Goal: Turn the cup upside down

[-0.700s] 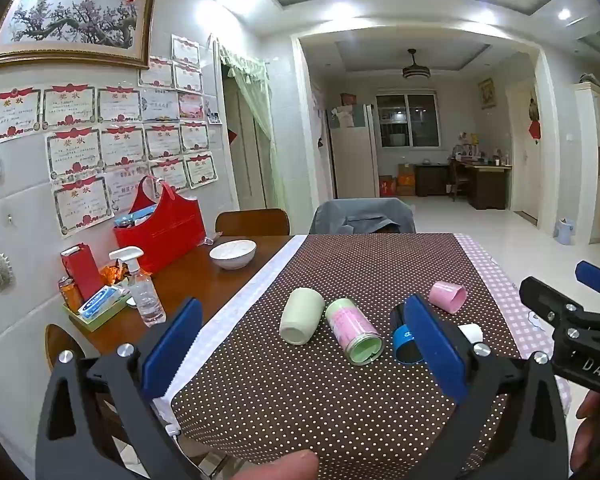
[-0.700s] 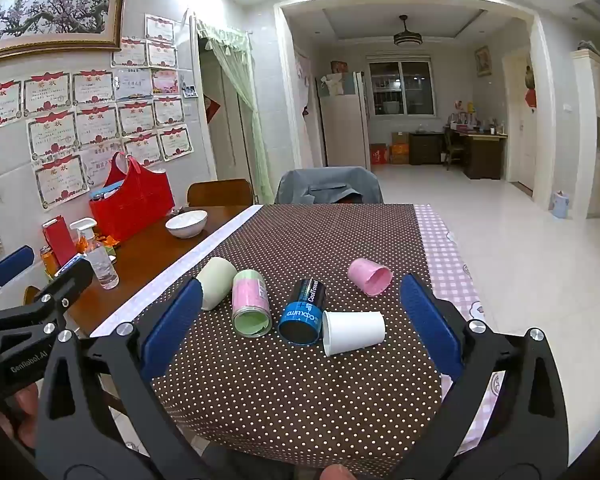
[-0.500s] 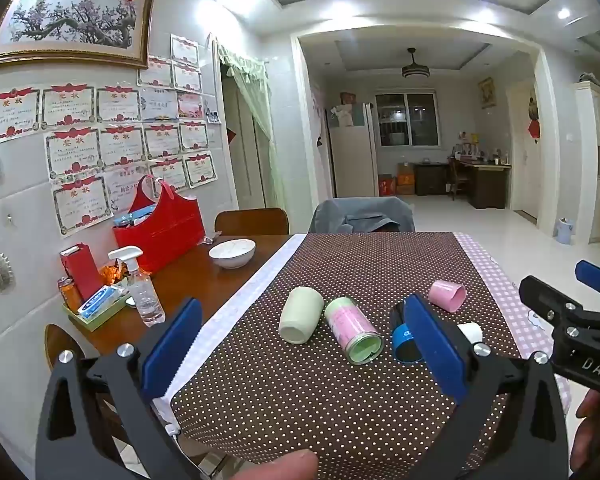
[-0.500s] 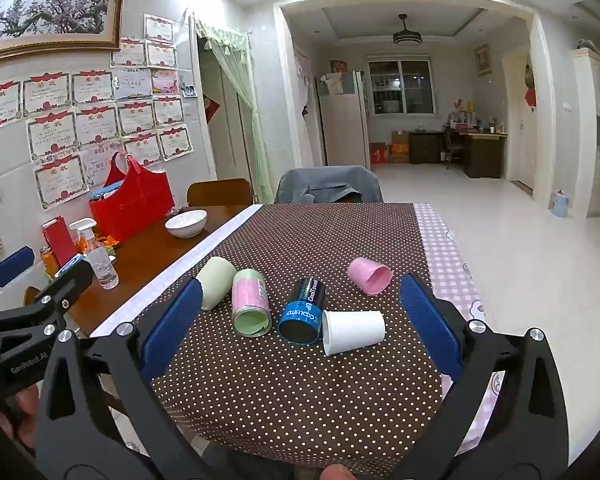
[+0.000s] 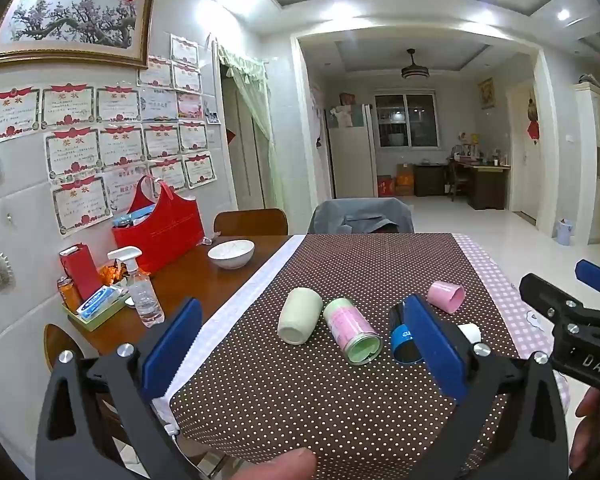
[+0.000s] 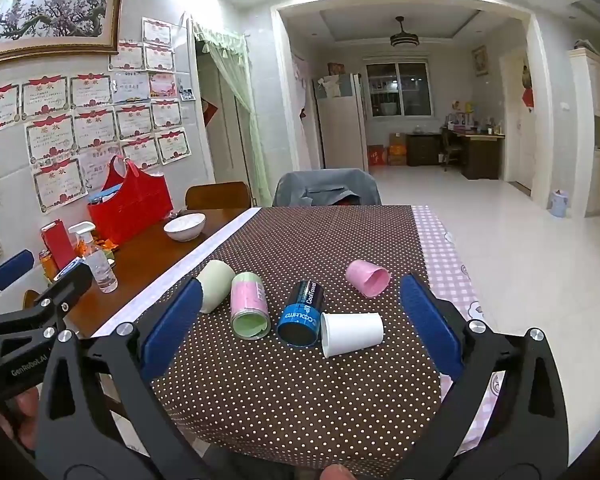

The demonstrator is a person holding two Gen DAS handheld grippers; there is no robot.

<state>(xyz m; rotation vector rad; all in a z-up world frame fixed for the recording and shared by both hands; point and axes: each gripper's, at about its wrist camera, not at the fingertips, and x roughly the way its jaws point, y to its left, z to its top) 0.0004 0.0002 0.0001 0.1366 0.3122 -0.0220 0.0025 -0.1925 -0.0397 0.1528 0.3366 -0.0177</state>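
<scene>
From the left wrist view I had the left gripper [image 5: 300,336] with its blue pads spread wide and nothing between them. Its right pad [image 5: 432,340] covered much of the blue cup [image 5: 400,340] and nearly all of the white cup [image 5: 471,331], of which only a sliver showed.

The right wrist view gave me the full row. The right gripper [image 6: 298,320] also stood wide apart and empty, short of the cups. All five lay on their sides on the dotted brown tablecloth [image 6: 300,392]. Taking the blue cup [image 6: 302,314] as my mark, the white cup [image 6: 352,334] lay touching it on the right, the pink-and-green cup [image 6: 250,306] just left, the pale green cup [image 6: 214,290] beyond that, partly behind my left pad [image 6: 172,324], and the pink cup [image 6: 368,278] farther back on the right.
</scene>
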